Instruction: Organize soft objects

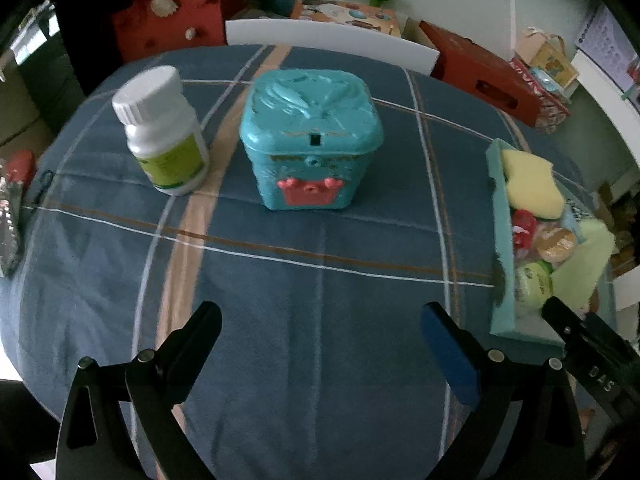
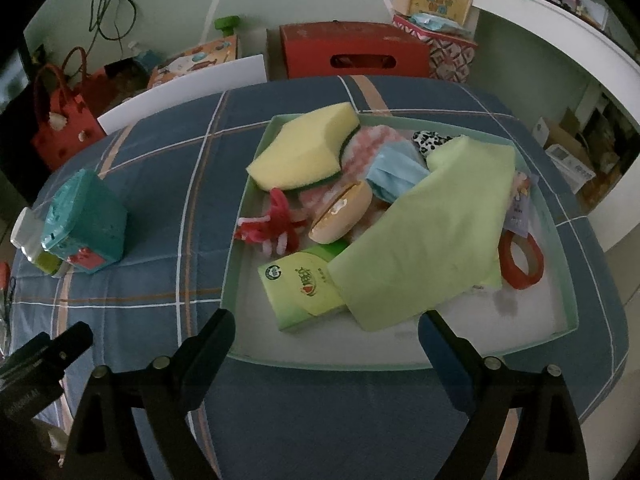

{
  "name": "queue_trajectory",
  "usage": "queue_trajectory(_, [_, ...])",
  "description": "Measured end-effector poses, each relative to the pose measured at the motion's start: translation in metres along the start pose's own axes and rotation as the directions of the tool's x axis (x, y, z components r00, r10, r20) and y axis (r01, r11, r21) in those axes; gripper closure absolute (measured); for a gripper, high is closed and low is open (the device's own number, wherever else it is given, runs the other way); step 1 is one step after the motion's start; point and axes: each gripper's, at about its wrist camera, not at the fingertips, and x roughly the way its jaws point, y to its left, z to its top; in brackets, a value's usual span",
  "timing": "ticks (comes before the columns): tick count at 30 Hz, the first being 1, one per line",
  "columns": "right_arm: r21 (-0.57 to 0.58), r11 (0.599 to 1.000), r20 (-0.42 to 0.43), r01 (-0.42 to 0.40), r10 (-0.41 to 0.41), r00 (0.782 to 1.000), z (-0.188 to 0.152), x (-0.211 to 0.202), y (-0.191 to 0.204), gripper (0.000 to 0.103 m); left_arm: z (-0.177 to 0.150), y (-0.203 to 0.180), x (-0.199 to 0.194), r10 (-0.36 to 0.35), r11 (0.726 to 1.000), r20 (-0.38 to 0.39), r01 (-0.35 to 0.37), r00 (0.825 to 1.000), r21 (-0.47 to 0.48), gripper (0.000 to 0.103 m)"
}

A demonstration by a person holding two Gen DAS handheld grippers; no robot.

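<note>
A: What did the left gripper (image 1: 320,344) have in front of it?

B: Nothing in its grasp. Its jaws stood wide apart over the blue plaid cloth (image 1: 304,248) on the bench. Beyond them a teal lidded box (image 1: 310,140) with a red crab on its front stood upright, and just to its left a white pill bottle (image 1: 160,132) with a green label, the two close but apart.

A: And the right gripper (image 2: 326,340)?

B: Also spread wide and holding nothing, poised at the near edge of the pale green tray (image 2: 232,248). The soft things lay inside that tray: a yellow sponge (image 2: 304,148) at the far left corner, a light green cloth (image 2: 424,236) draped across the middle and overlapping a green tissue pack (image 2: 300,288) near the front.

A: Anything else in there?

B: A red and white fuzzy toy (image 2: 272,224) beside a squishy burger (image 2: 342,212), a blue face mask (image 2: 394,174) behind it, and an orange ring (image 2: 520,260) at the right side.

A: Could the tray be seen from the left wrist?

B: Yes, at the right edge, well apart from the box.
</note>
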Motion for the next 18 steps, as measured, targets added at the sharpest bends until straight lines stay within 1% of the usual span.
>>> queue_trajectory(2, [-0.001, 1.000, -0.003, -0.002, 0.002, 1.000, 0.000, 0.001, -0.001, 0.008, 0.000, -0.002, -0.002, 0.042, 0.999, 0.014, -0.043, 0.999, 0.013, 0.004])
queue_trajectory(7, [-0.005, 1.000, -0.019, -0.004, 0.004, 1.000, 0.000, 0.005, -0.002, 0.008, 0.000, -0.006, -0.004, 0.063, 0.997, 0.021, -0.064, 0.998, 0.034, 0.004])
queue_trajectory(10, [-0.005, 1.000, -0.025, -0.009, 0.008, 1.000, -0.001, 0.006, -0.003, 0.008, 0.000, -0.008, -0.004, 0.098, 0.994, 0.028, -0.099, 0.995, 0.045, 0.004])
queue_trajectory(18, [0.004, 1.000, -0.033, -0.012, 0.012, 0.999, -0.001, 0.008, -0.007, 0.008, 0.000, -0.015, -0.004, 0.110, 0.991, 0.028, -0.112, 0.994, 0.073, 0.004])
